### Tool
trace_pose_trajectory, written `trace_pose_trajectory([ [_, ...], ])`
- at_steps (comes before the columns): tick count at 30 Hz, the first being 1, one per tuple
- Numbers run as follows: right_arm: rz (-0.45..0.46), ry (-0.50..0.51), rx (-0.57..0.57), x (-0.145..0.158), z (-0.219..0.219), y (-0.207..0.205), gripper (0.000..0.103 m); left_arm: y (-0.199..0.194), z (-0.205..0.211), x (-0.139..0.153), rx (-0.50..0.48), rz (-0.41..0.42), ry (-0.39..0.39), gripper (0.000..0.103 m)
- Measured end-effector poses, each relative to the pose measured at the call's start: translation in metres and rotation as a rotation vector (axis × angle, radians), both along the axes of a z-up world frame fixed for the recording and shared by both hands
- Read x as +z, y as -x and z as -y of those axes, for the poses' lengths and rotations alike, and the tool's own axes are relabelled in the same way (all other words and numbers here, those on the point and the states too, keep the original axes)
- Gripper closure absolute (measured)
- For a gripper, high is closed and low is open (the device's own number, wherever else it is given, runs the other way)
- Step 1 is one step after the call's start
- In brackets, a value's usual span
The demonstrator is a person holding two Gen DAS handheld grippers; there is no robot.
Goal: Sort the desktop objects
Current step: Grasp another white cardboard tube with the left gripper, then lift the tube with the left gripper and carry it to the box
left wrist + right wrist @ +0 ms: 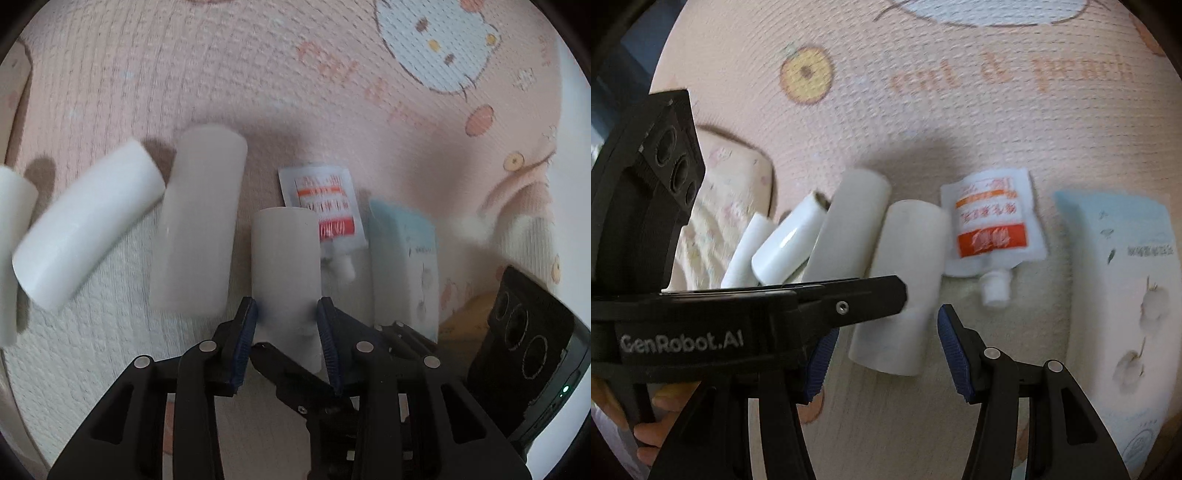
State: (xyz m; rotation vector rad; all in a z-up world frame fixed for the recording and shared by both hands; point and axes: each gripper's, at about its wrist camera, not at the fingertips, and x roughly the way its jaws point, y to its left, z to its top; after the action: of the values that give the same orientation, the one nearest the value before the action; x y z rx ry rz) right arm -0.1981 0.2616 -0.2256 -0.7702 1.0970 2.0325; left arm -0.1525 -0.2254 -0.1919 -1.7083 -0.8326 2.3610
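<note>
My left gripper (288,343) is shut on a pale grey tube (284,258), its blue pads pressed to the tube's near end. The tube points away from me, in line with a taller grey tube (199,221), a glossy white tube (88,229) and another white one (11,251) to its left. In the right wrist view the held tube (905,266) has the left gripper's finger (871,295) against its side. My right gripper (888,360) stands open around the tube's near end, with its pads clear of it. Whether the tube rests on the mat I cannot tell.
A white pouch with an orange label (325,206) (993,229) lies just right of the held tube. Further right lies a light blue pack (402,266) (1126,295). All lie on a pink cartoon mat (184,92). A person's hand (657,424) grips the left tool.
</note>
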Motion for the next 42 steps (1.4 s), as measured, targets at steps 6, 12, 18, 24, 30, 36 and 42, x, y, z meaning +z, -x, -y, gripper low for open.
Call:
trace_pose_trajectory([
  [6, 0.011, 0.022, 0.012, -0.003, 0.024, -0.003, 0.051, -0.023, -0.016, 0.002, -0.029, -0.026, 0.016, 0.063],
  [12, -0.03, 0.064, -0.017, 0.0, 0.047, -0.021, 0.051, -0.041, -0.033, 0.009, -0.079, -0.061, 0.033, 0.063],
  [18, -0.049, 0.051, -0.045, 0.017, 0.077, -0.042, 0.051, -0.065, -0.055, 0.034, -0.117, -0.128, 0.036, 0.063],
  [24, -0.073, -0.018, -0.091, 0.056, 0.105, -0.071, 0.051, -0.08, -0.082, 0.071, -0.178, -0.203, 0.066, 0.063],
  [30, -0.038, -0.121, -0.103, 0.097, 0.125, -0.093, 0.051, -0.091, -0.102, 0.108, -0.204, -0.273, 0.042, 0.063],
  [36, -0.007, -0.226, -0.127, 0.143, 0.14, -0.112, 0.051, -0.098, -0.129, 0.152, -0.25, -0.375, 0.093, 0.063],
  [42, 0.04, -0.304, -0.176, 0.181, 0.147, -0.135, 0.051, -0.092, -0.163, 0.184, -0.305, -0.459, 0.109, 0.063],
])
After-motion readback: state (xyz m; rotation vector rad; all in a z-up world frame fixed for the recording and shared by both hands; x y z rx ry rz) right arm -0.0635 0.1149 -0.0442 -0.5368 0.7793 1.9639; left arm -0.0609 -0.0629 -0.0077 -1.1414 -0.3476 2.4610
